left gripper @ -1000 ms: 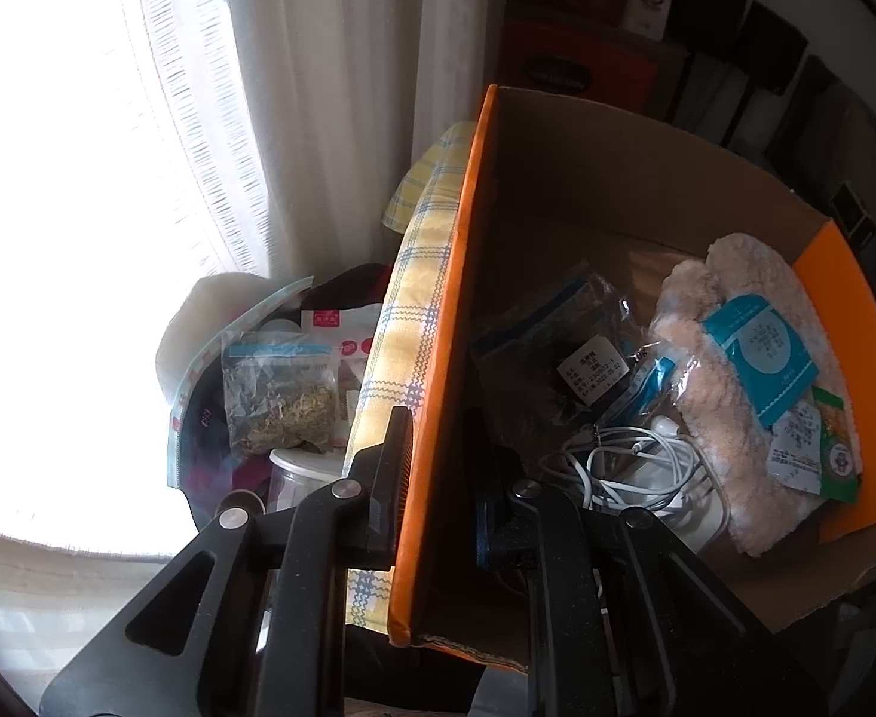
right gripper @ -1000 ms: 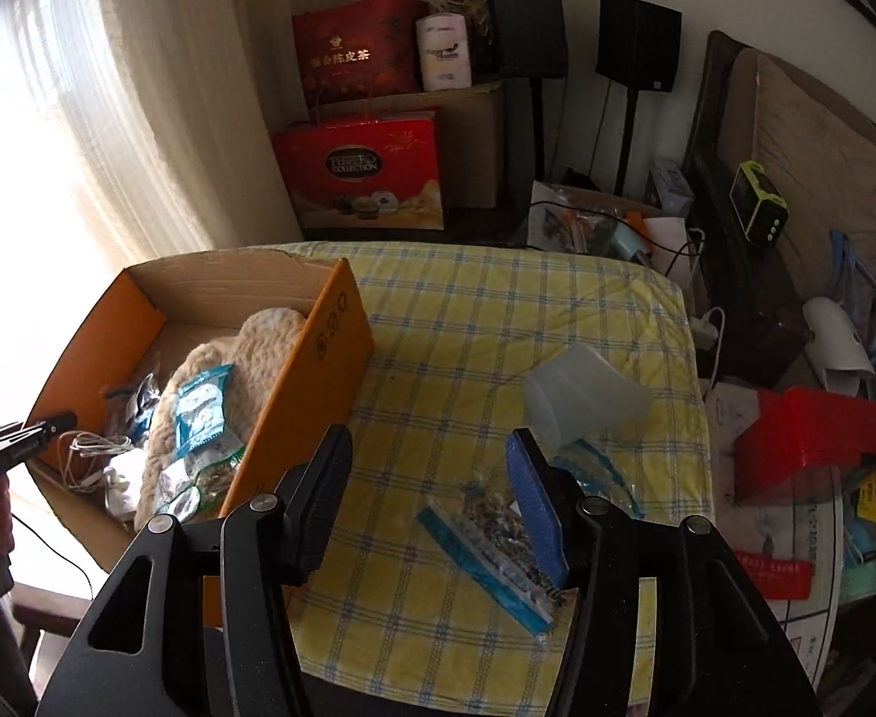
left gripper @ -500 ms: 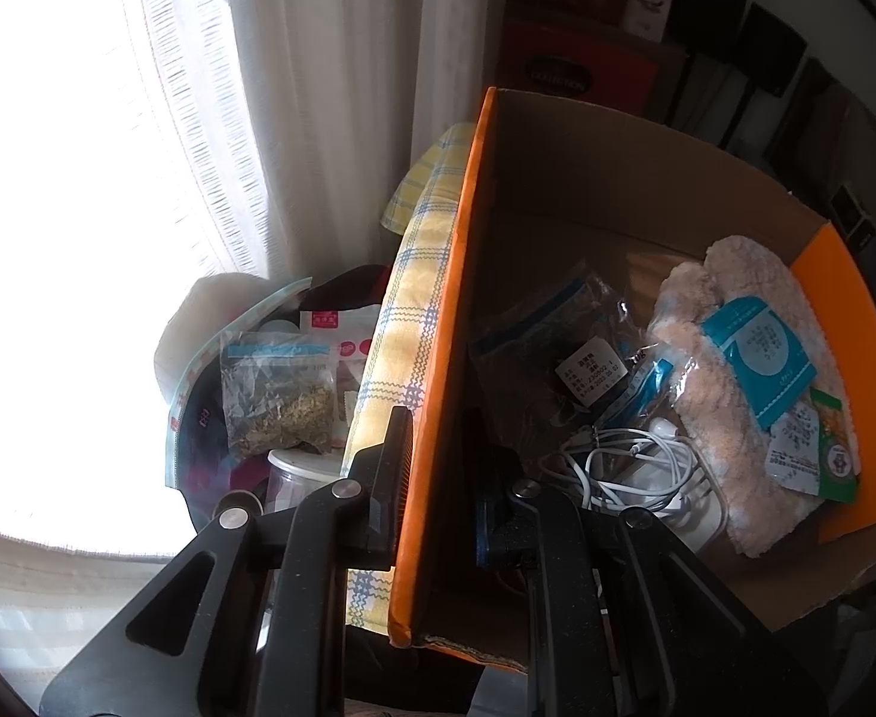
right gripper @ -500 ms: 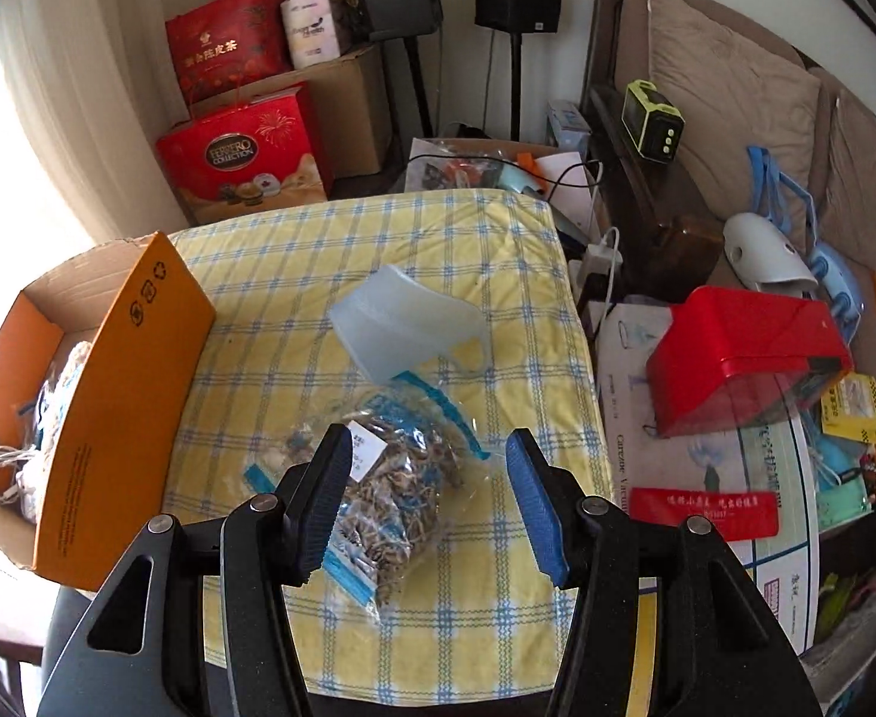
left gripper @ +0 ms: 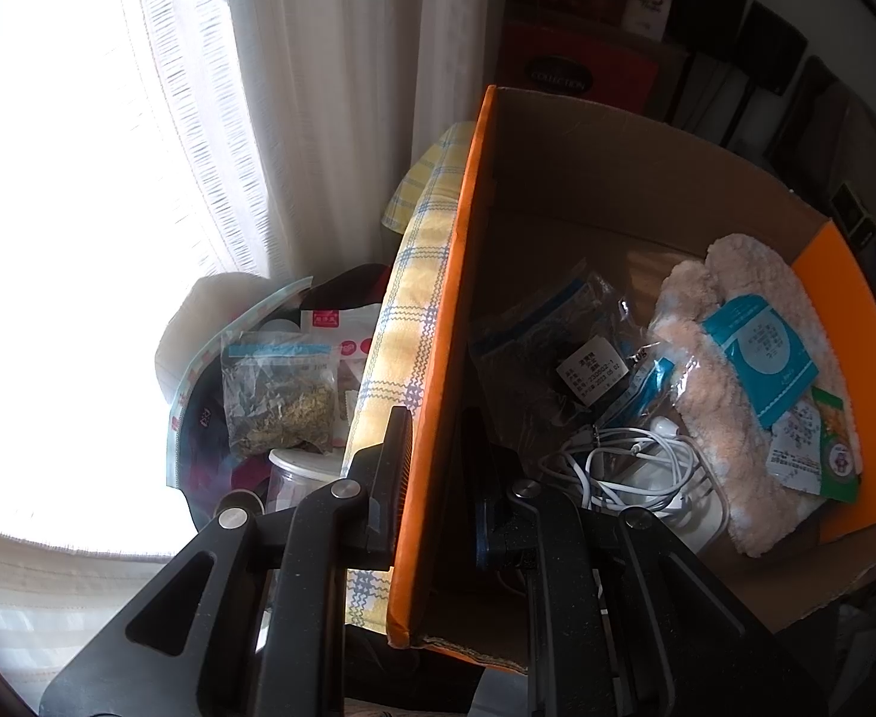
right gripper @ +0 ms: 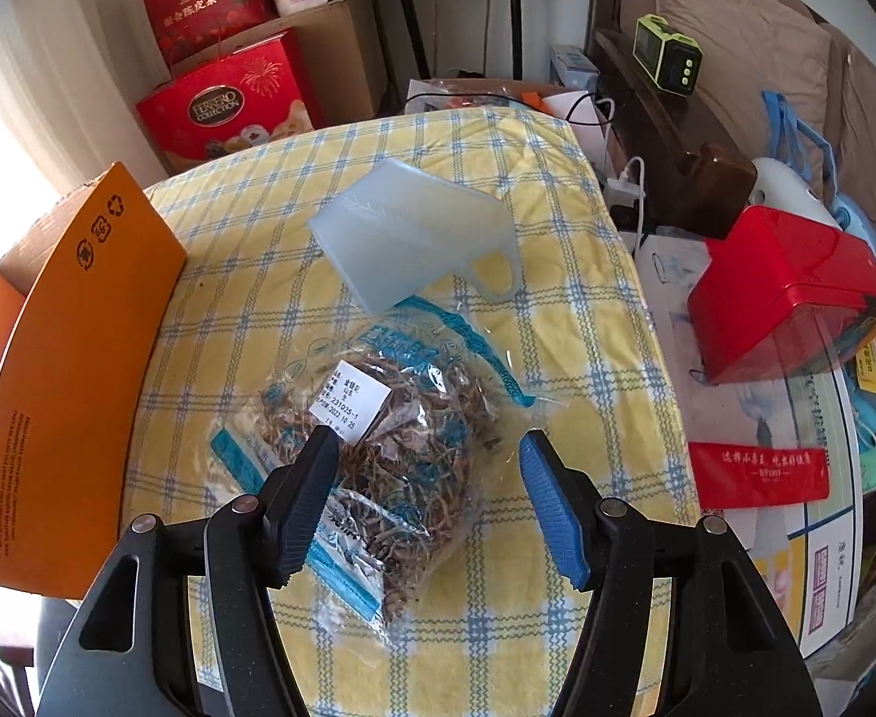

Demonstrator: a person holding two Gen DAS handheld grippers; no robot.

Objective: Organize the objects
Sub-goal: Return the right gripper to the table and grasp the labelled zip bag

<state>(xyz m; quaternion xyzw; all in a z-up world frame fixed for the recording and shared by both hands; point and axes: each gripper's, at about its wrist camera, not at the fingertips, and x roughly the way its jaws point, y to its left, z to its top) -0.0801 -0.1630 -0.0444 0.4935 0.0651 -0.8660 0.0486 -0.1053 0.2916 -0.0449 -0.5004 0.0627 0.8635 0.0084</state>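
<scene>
Orange cardboard box (left gripper: pixel 635 191), open-topped, on the yellow-checked tabletop (right gripper: pixel 569 322): holds a clear zip bag of dark dried goods (left gripper: pixel 551 352), a coiled white cable (left gripper: pixel 623 466), a fluffy beige slipper (left gripper: pixel 731 394) and a teal sachet (left gripper: pixel 766 352). Left tool (left gripper: pixel 435 466) is clamped on the box's near orange wall. Right tool (right gripper: pixel 429 481), jaws spread wide and holding nothing, hovers over a clear labelled bag of dried herbs (right gripper: pixel 390 424) lying beside a translucent plastic scoop (right gripper: pixel 402 239).

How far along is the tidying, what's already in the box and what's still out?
Done: the orange box already holds fuzzy slippers, a white cable and a herb bag.
In hand: the left gripper clamps the box wall; the open right gripper straddles a dried-herb bag.
Left: that bag and the translucent scoop.
</scene>
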